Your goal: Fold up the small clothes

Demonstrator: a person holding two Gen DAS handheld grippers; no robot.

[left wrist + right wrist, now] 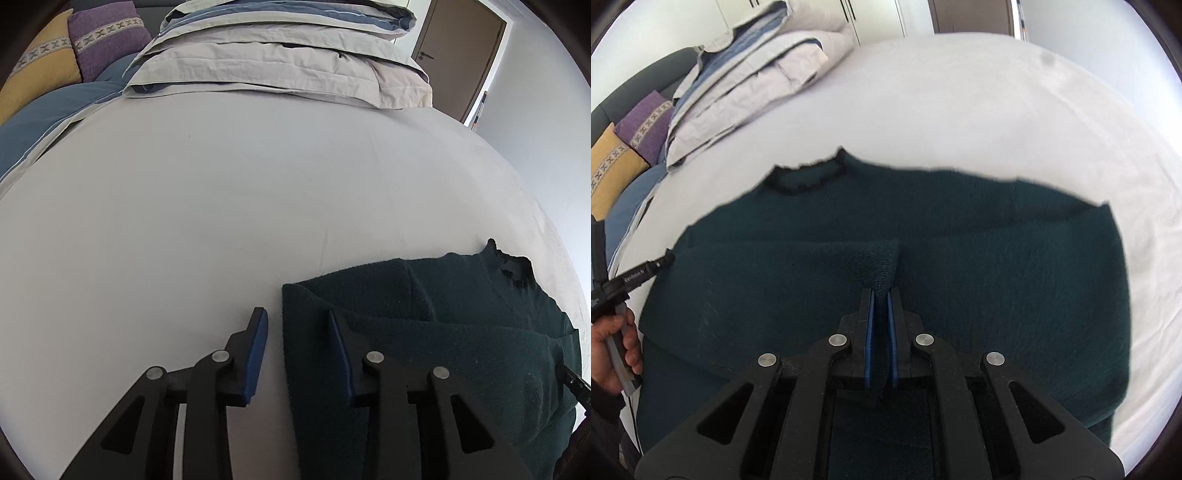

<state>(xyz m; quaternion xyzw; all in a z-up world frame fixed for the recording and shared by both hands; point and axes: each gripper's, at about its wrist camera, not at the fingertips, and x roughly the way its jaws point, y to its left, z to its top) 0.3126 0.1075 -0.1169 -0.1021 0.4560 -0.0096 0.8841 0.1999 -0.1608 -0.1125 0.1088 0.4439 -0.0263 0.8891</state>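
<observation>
White bed sheet (221, 206) fills most of both views, with a folded duvet (280, 62) at top centre of the left wrist view and a purple cushion (107, 37) plus a yellow cushion (37, 74) in the upper left. Brown door (458, 55) sits upper right.

Your left gripper (298, 320) is released: blue pads spread wide, straddling the left edge of the dark green sweater (960, 288). Its left finger is over bare sheet, its right finger over the knit. Whether either pad touches the fabric, can't tell.

Your right gripper (881, 295) is clenched on a fold of the sweater: a ridge of knit runs up between the nearly closed pads at lower centre of the right wrist view. Sweater lies flat across the sheet, dark-trimmed neckline at upper left of centre, lower part folded up over the body.

Your left hand (617, 347) shows at the left edge of the right wrist view, wrapped round the gripper handle; most of that tool is cut off by the frame.

Sweater's near hem is hidden under the right gripper body. Sleeves are hard to separate from the body; the knit is too dark.
</observation>
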